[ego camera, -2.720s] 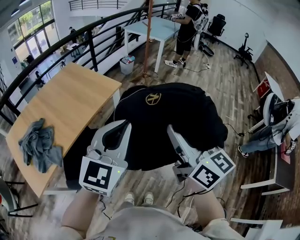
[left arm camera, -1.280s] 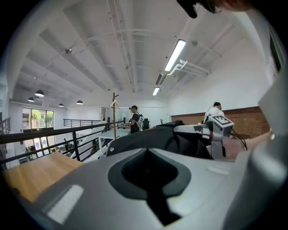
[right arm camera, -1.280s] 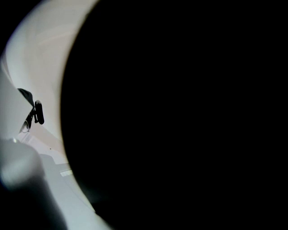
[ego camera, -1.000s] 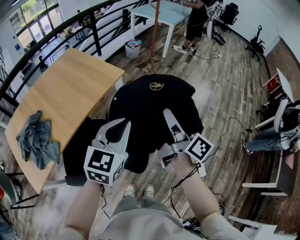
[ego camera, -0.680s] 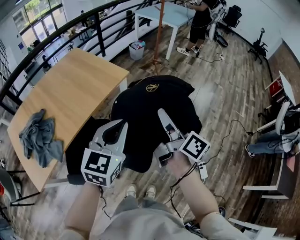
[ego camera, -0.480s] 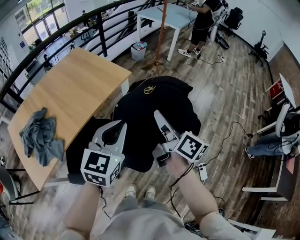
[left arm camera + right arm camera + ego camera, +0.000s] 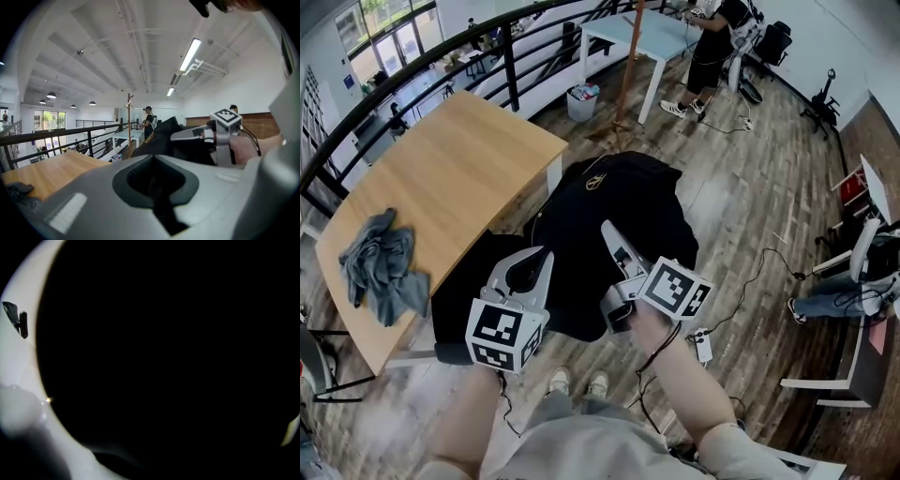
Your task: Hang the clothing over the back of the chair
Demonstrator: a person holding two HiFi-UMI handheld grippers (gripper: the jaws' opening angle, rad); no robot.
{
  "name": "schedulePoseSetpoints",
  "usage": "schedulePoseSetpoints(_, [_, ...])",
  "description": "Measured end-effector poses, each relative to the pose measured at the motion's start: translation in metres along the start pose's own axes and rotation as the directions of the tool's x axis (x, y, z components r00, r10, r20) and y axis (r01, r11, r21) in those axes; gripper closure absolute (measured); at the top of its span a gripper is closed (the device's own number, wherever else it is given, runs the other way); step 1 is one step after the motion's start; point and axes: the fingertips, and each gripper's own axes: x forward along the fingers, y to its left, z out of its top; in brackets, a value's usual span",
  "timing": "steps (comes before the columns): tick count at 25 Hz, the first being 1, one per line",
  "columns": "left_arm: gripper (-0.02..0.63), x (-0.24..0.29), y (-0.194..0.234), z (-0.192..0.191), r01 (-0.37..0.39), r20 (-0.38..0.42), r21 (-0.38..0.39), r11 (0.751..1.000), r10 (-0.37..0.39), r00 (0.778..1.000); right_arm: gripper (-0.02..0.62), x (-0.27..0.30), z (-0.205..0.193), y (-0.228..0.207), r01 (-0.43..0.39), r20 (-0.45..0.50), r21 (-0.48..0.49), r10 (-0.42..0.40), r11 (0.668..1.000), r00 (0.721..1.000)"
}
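A black garment (image 7: pixel 619 202) with a gold logo hangs draped over a black chair (image 7: pixel 455 314) just in front of me. My right gripper (image 7: pixel 607 230) lies on the garment's near side and appears shut on a fold of it. The black cloth fills the right gripper view. My left gripper (image 7: pixel 546 253) hovers at the garment's near left edge above the chair seat, jaws shut, with nothing seen between them. In the left gripper view those jaws (image 7: pixel 154 158) meet, and beyond them the right gripper (image 7: pixel 176 136) lifts the garment (image 7: pixel 159 136).
A wooden table (image 7: pixel 441 169) bearing a crumpled grey cloth (image 7: pixel 380 267) stands to the left, beside a black railing (image 7: pixel 441 66). A light blue table (image 7: pixel 647 33) and a standing person (image 7: pixel 717 47) are behind. A cable with an adapter (image 7: pixel 701 342) lies on the plank floor at right.
The garment has gone from spread wide to bunched narrower. Both grippers drifted slightly across it, and the right gripper rolled, so that its marker cube turned.
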Motion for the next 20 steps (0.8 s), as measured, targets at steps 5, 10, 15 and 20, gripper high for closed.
schedulePoseSetpoints(5, [0.603, 0.002, 0.002, -0.010, 0.001, -0.010, -0.018, 1.000, -0.002, 1.000, 0.469, 0.007, -0.013, -0.001, 0.055, -0.063, -0.005, -0.055, 0.998, 0.996])
schedulePoseSetpoints(10, [0.603, 0.003, 0.003, -0.023, 0.006, -0.022, -0.035, 0.999, -0.007, 1.000, 0.465, 0.013, -0.028, -0.007, 0.108, -0.113, 0.007, -0.107, 0.994, 0.988])
schedulePoseSetpoints(15, [0.603, 0.003, 0.005, -0.029, 0.005, -0.023, -0.051, 0.999, -0.006, 1.000, 0.457, 0.018, -0.041, -0.014, 0.155, -0.150, 0.060, -0.145, 0.986, 0.978])
schedulePoseSetpoints(20, [0.603, 0.001, 0.008, -0.034, -0.001, -0.021, -0.062, 0.998, -0.001, 1.000, 0.446, 0.019, -0.045, -0.015, 0.164, -0.149, 0.065, -0.153, 0.984, 0.977])
